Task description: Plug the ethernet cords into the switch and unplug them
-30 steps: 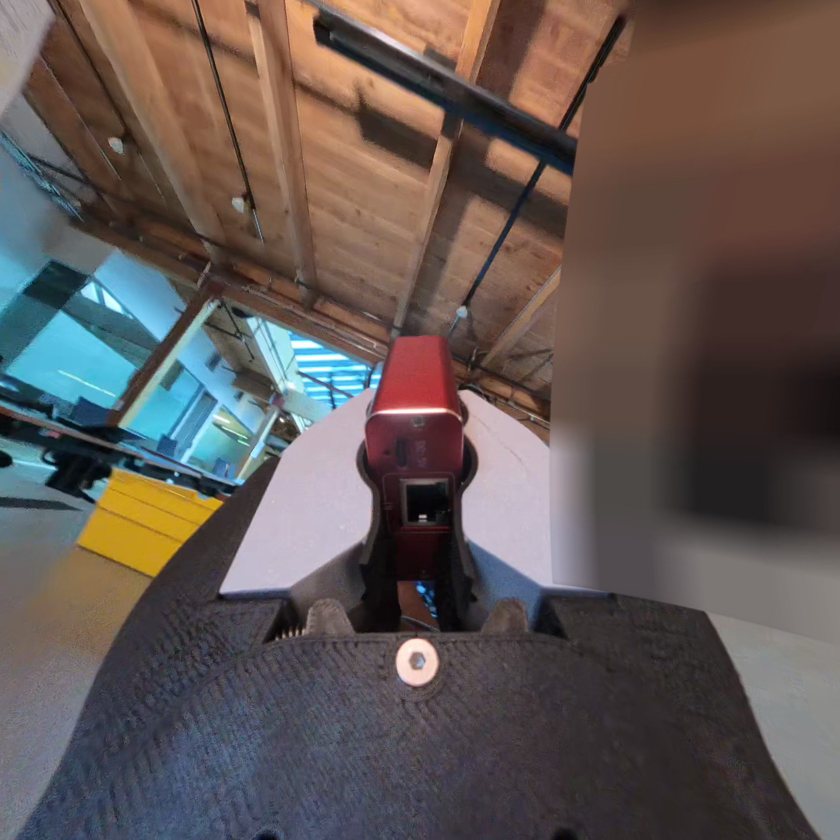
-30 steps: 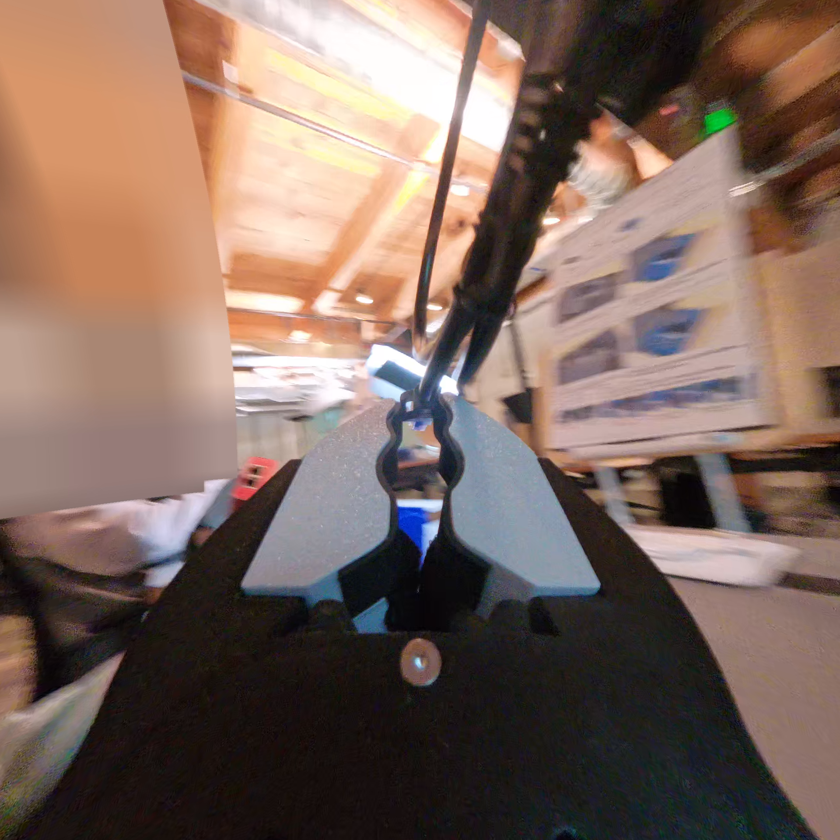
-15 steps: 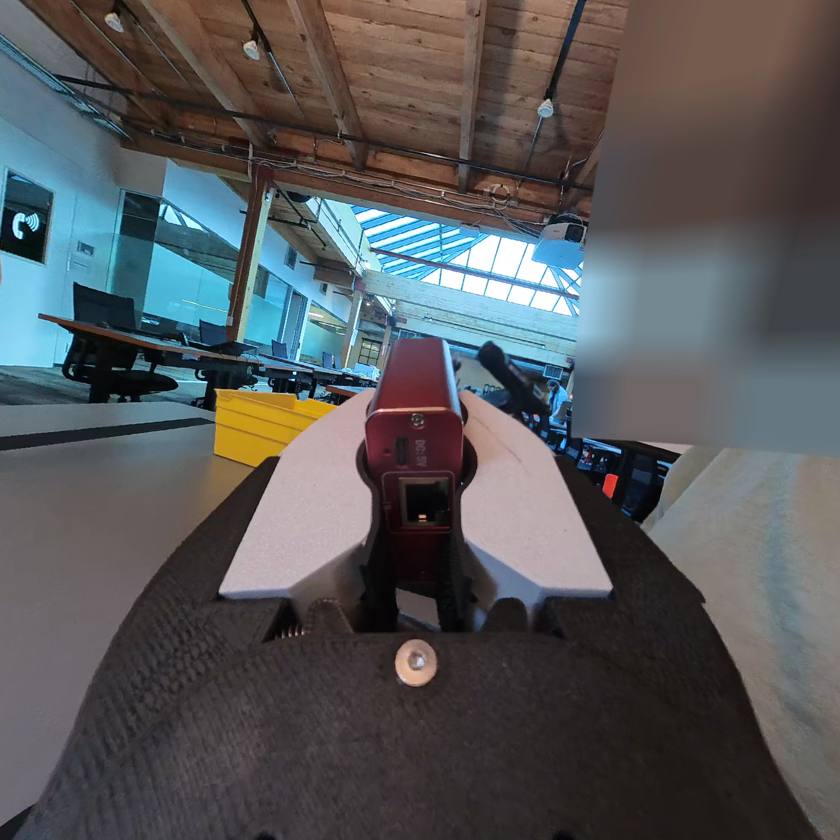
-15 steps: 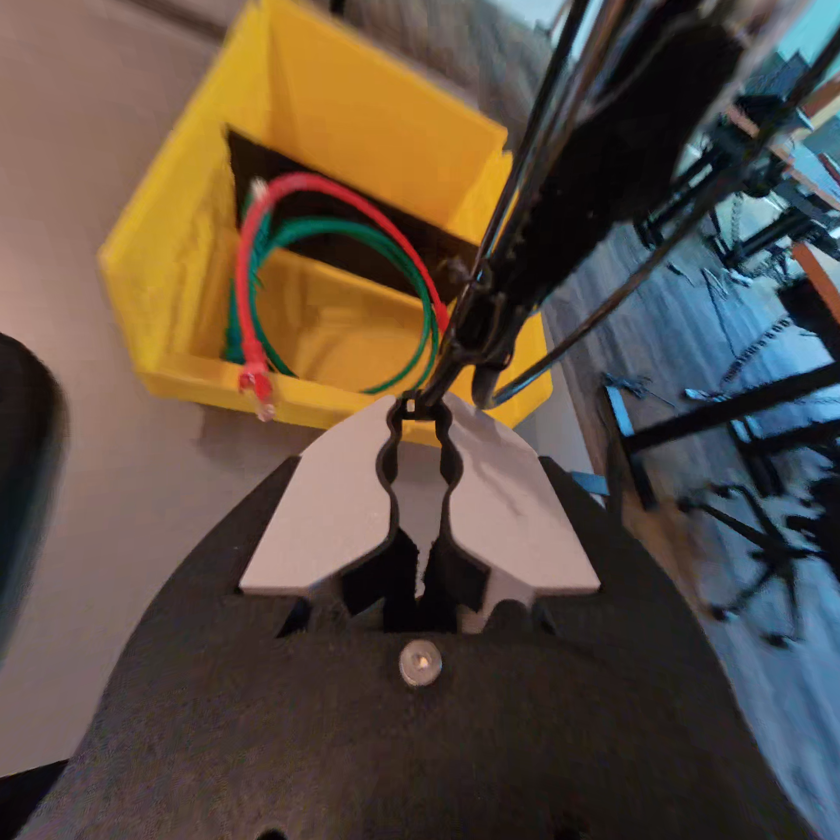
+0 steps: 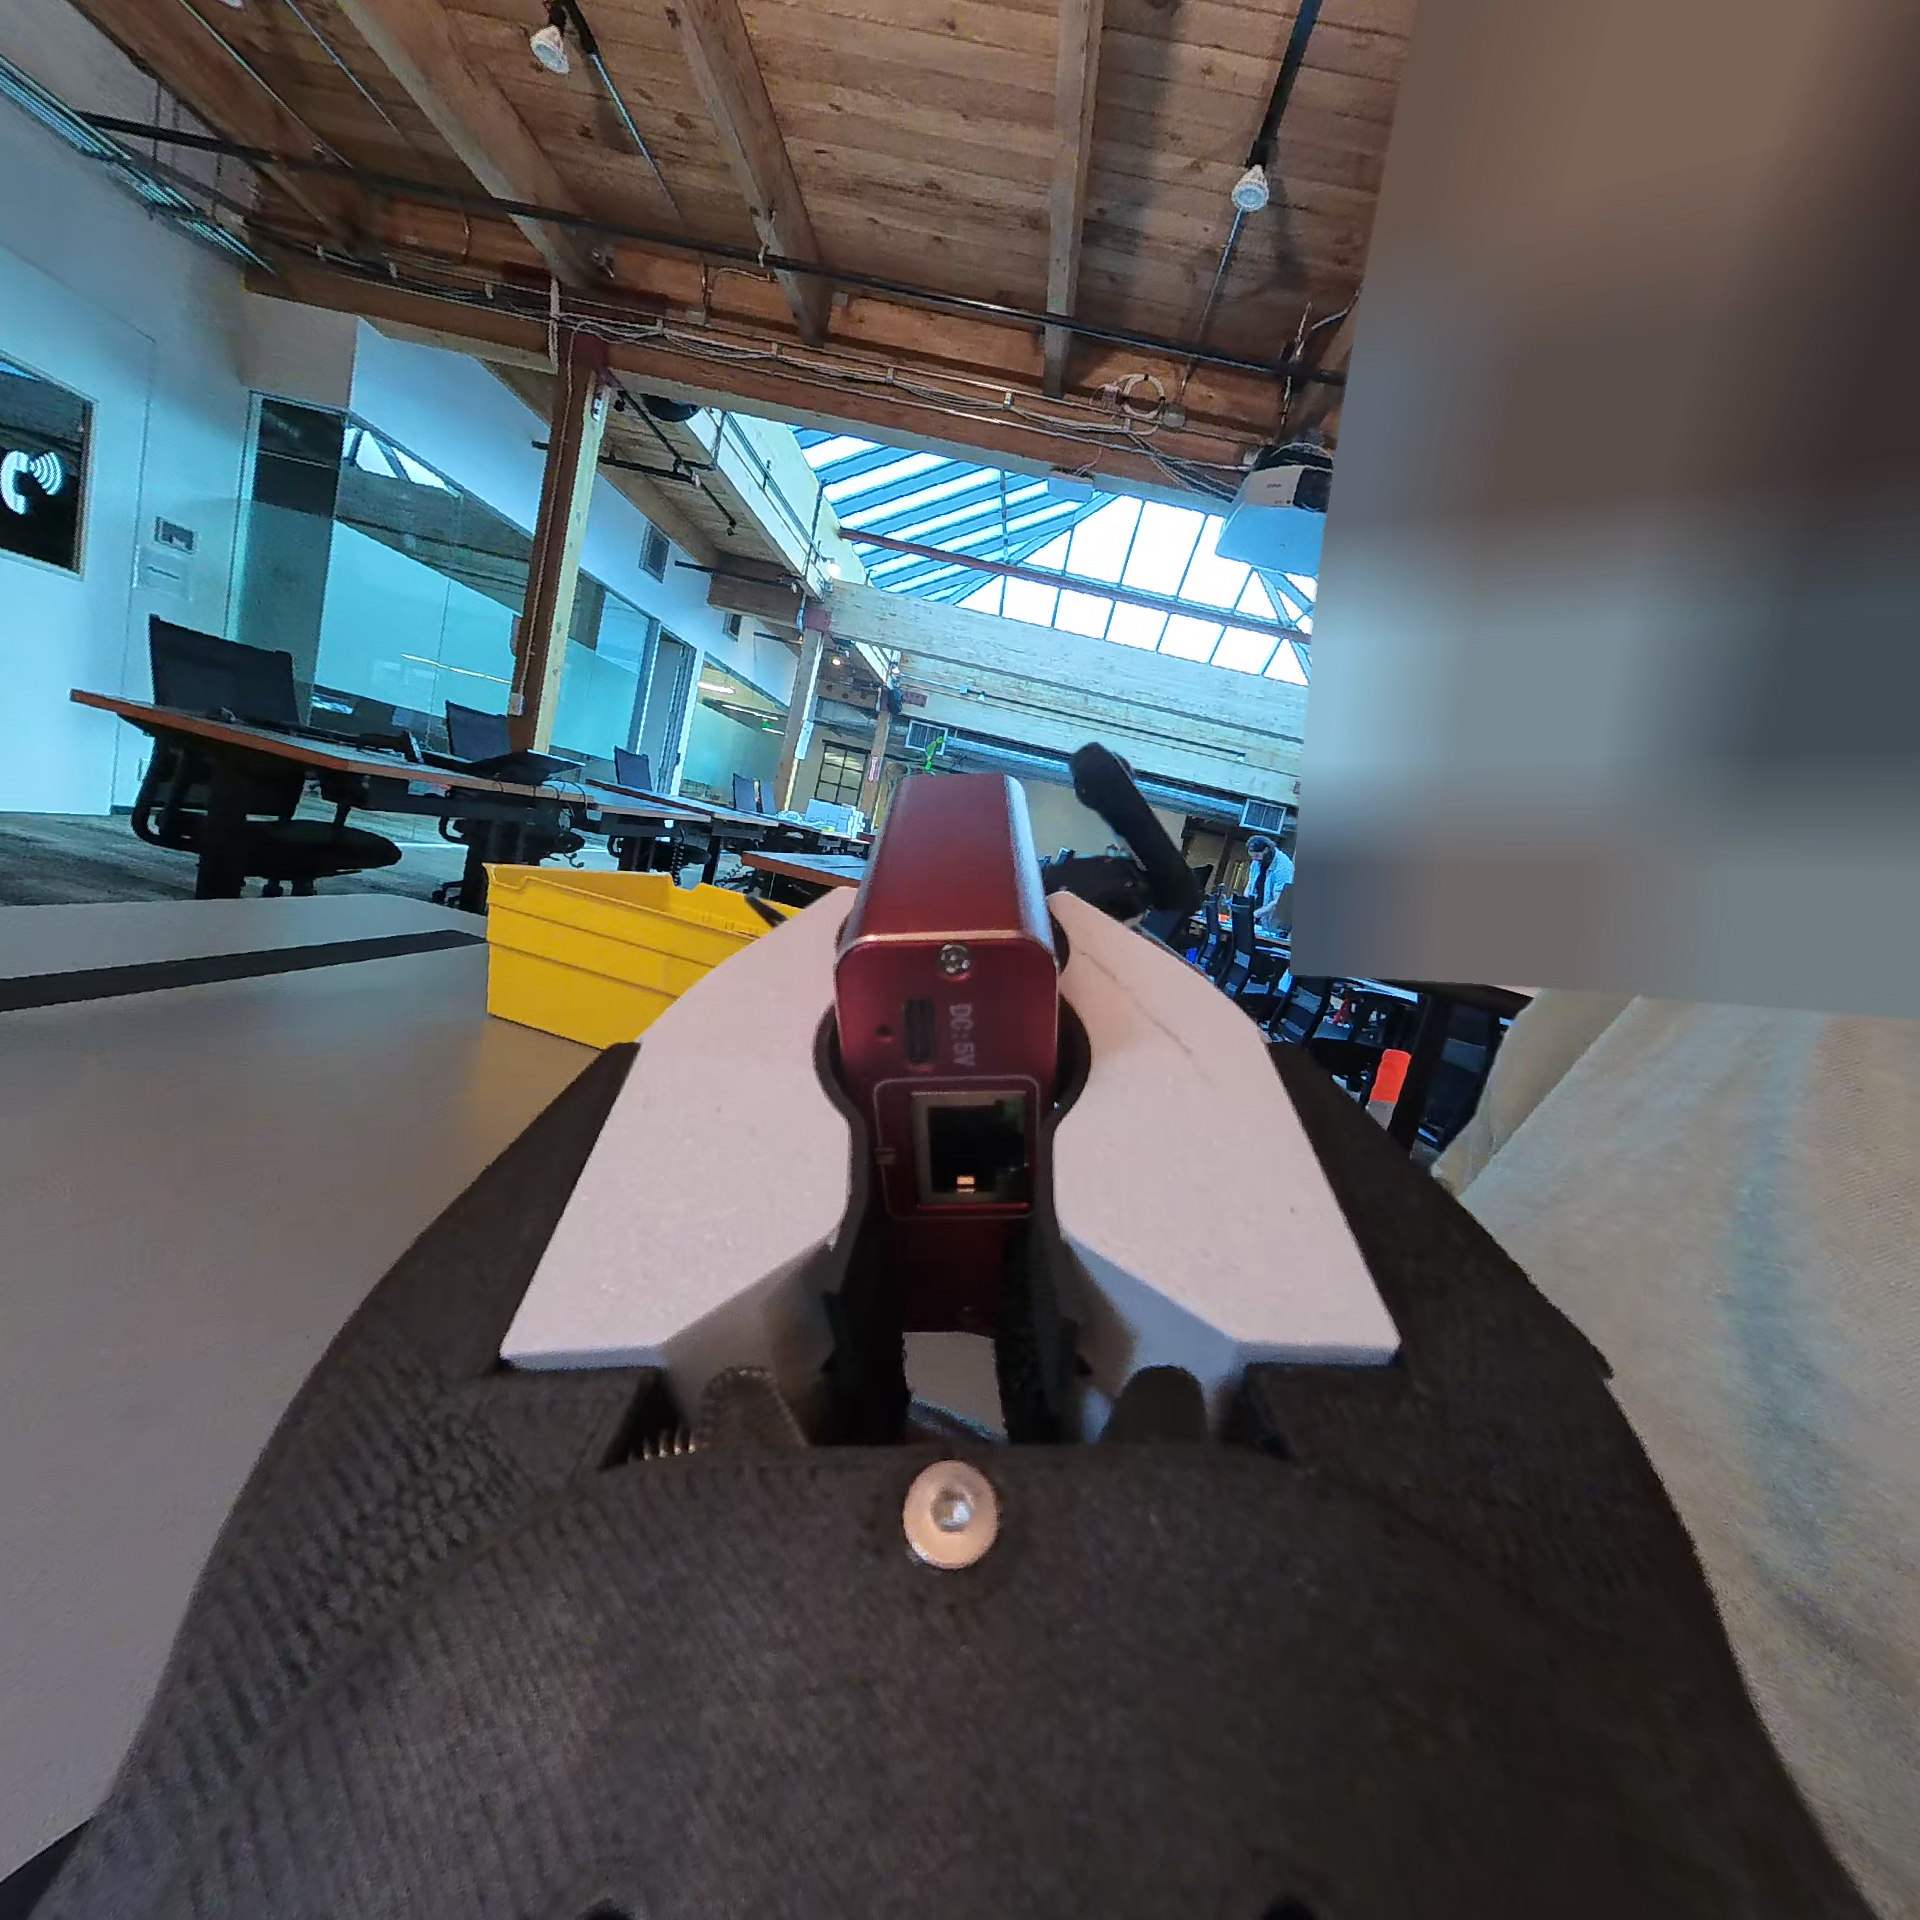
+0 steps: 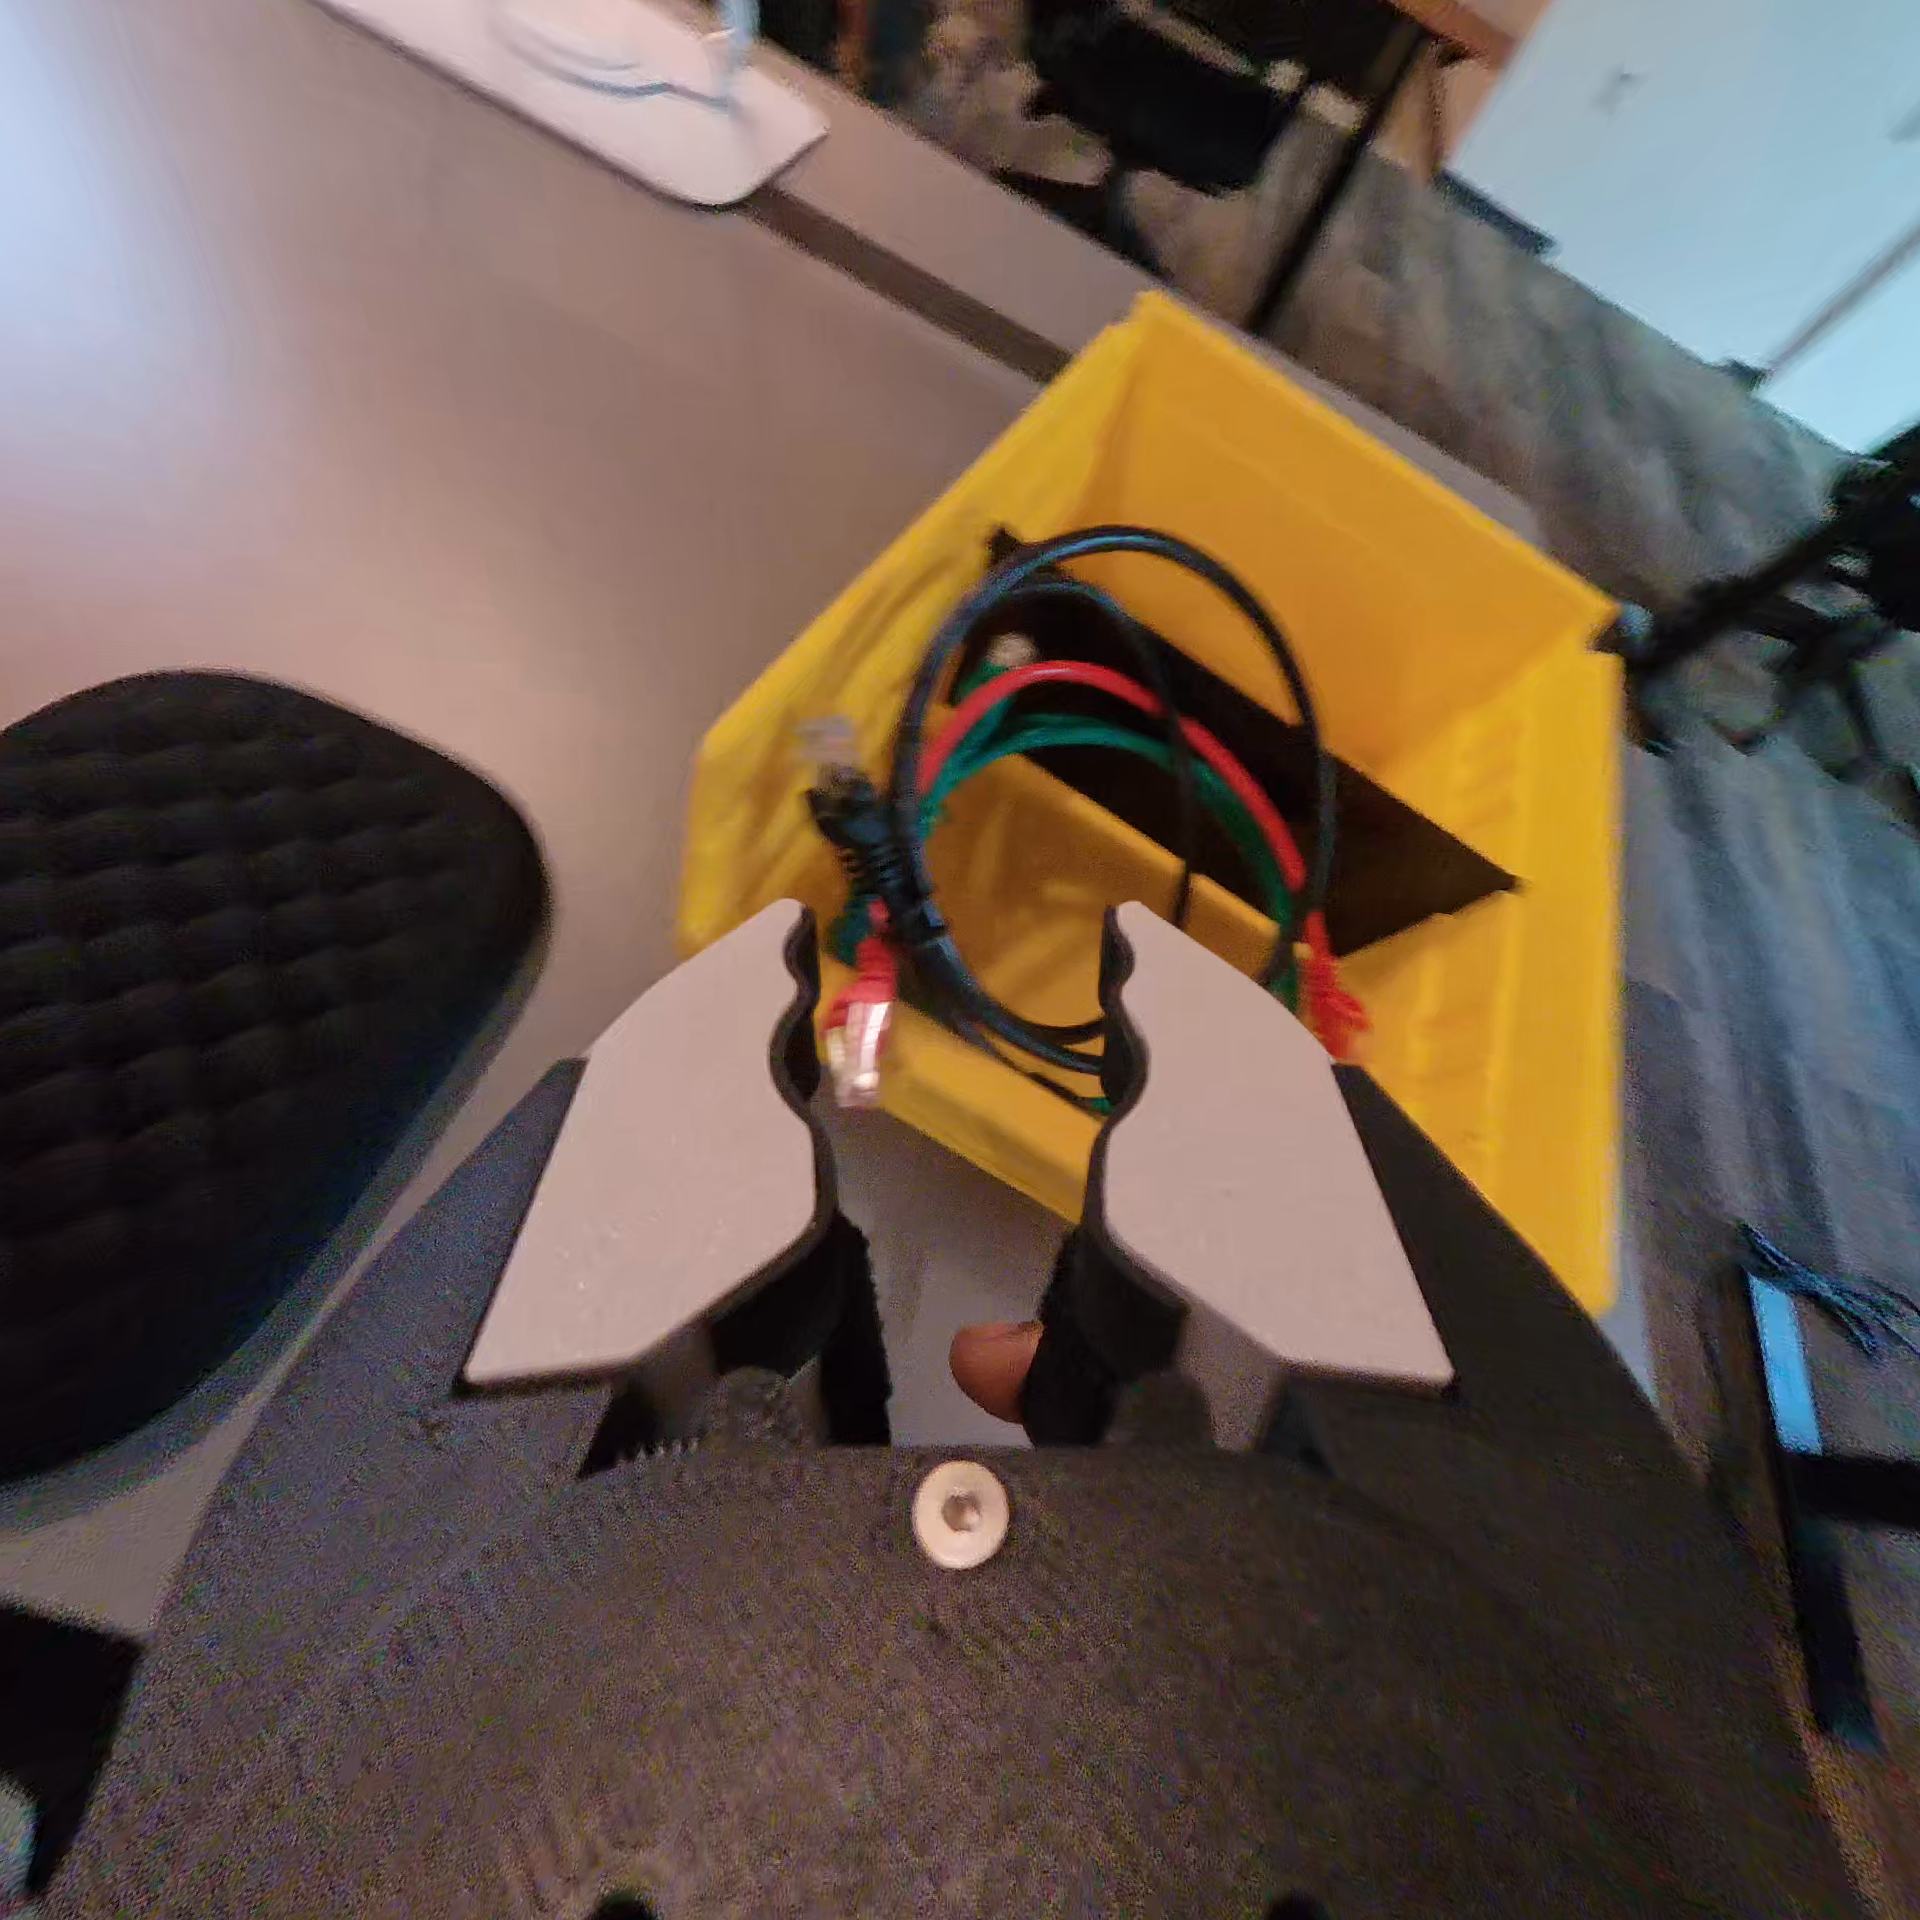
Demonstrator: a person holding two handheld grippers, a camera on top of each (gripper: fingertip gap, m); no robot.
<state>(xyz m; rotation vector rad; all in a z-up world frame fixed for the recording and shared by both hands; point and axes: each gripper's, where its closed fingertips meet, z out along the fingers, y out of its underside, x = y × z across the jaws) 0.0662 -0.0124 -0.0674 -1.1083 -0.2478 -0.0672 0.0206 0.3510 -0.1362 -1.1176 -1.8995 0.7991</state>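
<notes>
two grippers show, one per view. the left gripper [image 5: 951, 940] is clenched on a red switch [image 5: 951, 997], which stands lengthwise between its grey fingers [image 5: 727, 1132] and points forward along them; the near end face looks back at the camera with a small slot above and an ethernet port [image 5: 975, 1146] below, nothing plugged into it. to the left of this gripper lies the grey worktop [image 5: 239, 1122], and farther off on it a yellow bin [image 5: 592, 961] sits just left of the finger tips. a pale cloth-like surface [image 5: 1714, 1247] fills the right side.

the right gripper [image 6: 956, 920] is released, its jaws well apart and nothing held between them. far left in its view a black padded shape [image 6: 229, 997] lies on the worktop [image 6: 364, 436]. just ahead of the finger tips is the yellow bin [image 6: 1351, 540], open side toward the camera, with a black divider [image 6: 1382, 852] across it. coiled inside are three ethernet cords: a black cord [image 6: 1132, 540] looping highest, a red cord [image 6: 1081, 681] under it and a green cord [image 6: 1101, 740] beside that. the black cord's plug [image 6: 847, 805] and a red plug [image 6: 862, 1029] hang over the bin's near-left edge, close to the left finger tip but apart from it; another red plug [image 6: 1328, 992] hangs just beside the right finger tip. this view is blurred.
</notes>
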